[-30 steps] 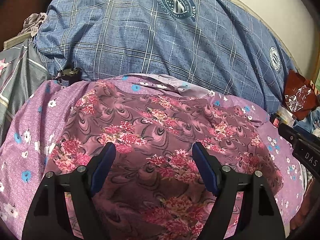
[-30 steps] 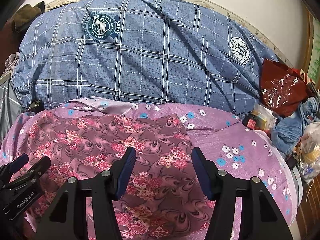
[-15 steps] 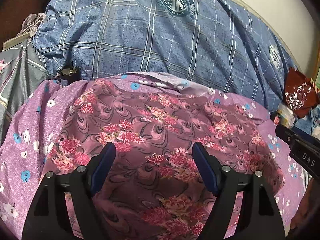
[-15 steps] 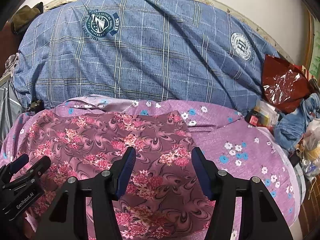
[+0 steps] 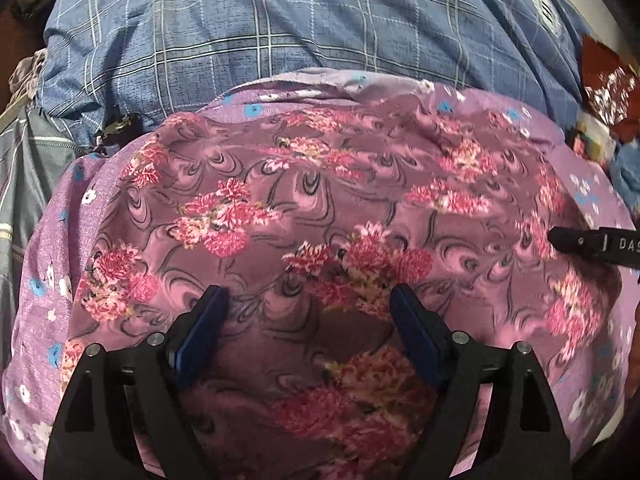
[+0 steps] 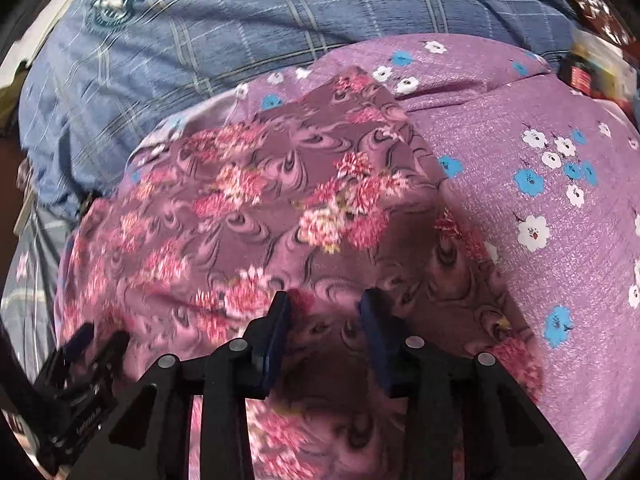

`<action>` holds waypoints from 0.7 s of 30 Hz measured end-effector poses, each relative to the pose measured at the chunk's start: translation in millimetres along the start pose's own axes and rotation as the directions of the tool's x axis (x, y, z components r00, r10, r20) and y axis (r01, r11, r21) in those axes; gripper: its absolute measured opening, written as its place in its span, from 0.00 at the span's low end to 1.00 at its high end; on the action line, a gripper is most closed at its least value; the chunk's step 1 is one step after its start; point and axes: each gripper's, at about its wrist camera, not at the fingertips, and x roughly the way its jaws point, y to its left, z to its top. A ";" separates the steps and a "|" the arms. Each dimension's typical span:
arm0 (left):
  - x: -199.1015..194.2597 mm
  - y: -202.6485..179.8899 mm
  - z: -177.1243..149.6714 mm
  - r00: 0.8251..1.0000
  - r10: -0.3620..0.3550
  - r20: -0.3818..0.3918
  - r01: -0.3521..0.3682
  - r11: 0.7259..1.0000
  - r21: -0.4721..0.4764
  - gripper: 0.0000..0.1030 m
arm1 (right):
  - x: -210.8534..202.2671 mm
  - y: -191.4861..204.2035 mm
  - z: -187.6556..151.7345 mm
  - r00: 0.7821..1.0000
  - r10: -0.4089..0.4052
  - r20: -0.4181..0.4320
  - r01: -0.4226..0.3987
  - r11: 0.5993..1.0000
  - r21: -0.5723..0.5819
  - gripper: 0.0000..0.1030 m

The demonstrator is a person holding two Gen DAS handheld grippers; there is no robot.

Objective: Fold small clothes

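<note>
Floral garment (image 5: 320, 216), mauve with pink blossoms, is spread flat on a purple flowered sheet (image 6: 540, 184), in front of a blue checked quilt (image 5: 280, 20). The left gripper (image 5: 308, 320) is held wide apart low over the cloth. The right gripper (image 6: 324, 312) is narrowed but not closed; whether cloth is pinched cannot be told.

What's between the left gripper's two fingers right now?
Only the floral garment: in the left wrist view the left gripper stands open over it, with cloth filling the gap and nothing pinched.
</note>
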 end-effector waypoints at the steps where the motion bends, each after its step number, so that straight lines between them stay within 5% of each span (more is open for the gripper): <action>1: -1.0 3.0 -1.4 1.000 -0.013 -0.004 0.013 1.000 0.002 0.83 | -0.2 -3.0 -1.6 1.000 0.010 -0.005 -0.010 1.000 -0.002 0.36; 10: -13.6 13.1 -20.6 0.996 -0.088 -0.003 0.088 0.994 0.061 0.82 | -15.6 -4.1 -12.1 0.997 -0.008 -0.076 0.006 0.999 -0.032 0.35; 14: -35.8 27.7 -9.4 0.987 -0.141 0.079 0.143 0.990 -0.012 0.81 | -35.2 5.4 12.1 0.998 0.002 0.059 -0.001 1.000 -0.010 0.37; 18: -55.7 46.3 5.2 0.980 -0.043 0.196 0.056 0.997 -0.060 0.81 | -27.6 11.0 43.8 0.989 0.053 0.137 -0.057 0.998 0.025 0.36; 21: -41.7 69.5 10.1 0.989 0.033 0.145 -0.012 0.990 -0.143 0.81 | 8.7 7.0 65.4 0.988 0.113 0.102 -0.122 0.988 0.090 0.28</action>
